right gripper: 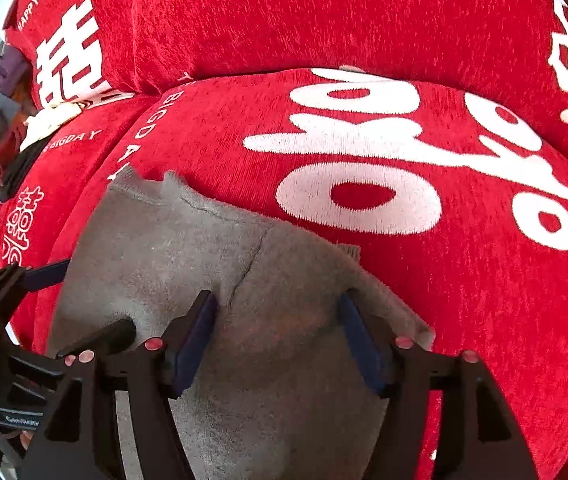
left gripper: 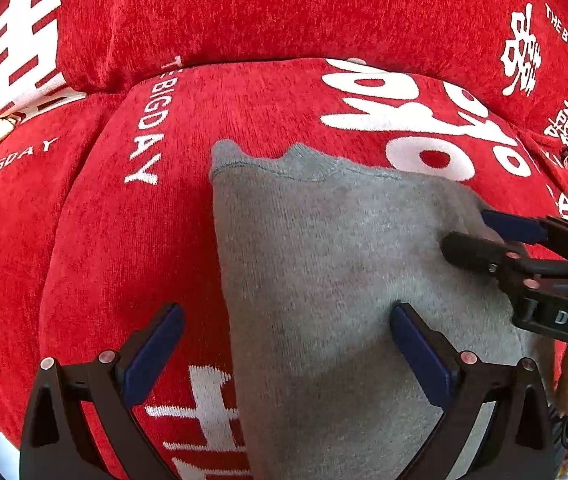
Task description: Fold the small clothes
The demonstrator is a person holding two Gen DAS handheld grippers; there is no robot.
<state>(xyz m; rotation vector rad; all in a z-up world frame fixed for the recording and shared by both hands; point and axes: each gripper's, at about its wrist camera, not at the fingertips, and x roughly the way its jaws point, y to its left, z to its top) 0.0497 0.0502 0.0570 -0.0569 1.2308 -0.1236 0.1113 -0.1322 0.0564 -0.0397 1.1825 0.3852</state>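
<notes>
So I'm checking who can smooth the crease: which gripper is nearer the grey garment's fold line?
Right. The right gripper sits over the grey garment, with its fold line running just ahead of its open fingers. The left gripper straddles the garment's opposite edge.

Black hand-held gripper (left gripper: 288,340), blue pads (left gripper: 155,354), pink screws.

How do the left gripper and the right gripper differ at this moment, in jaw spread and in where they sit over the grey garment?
The left gripper stands wider than the right gripper. The left straddles the edge of the grey garment, one finger over the red cover; the right has both fingers over grey cloth, straddling a crease. Both are open, gripping nothing, with blue pads.
</notes>
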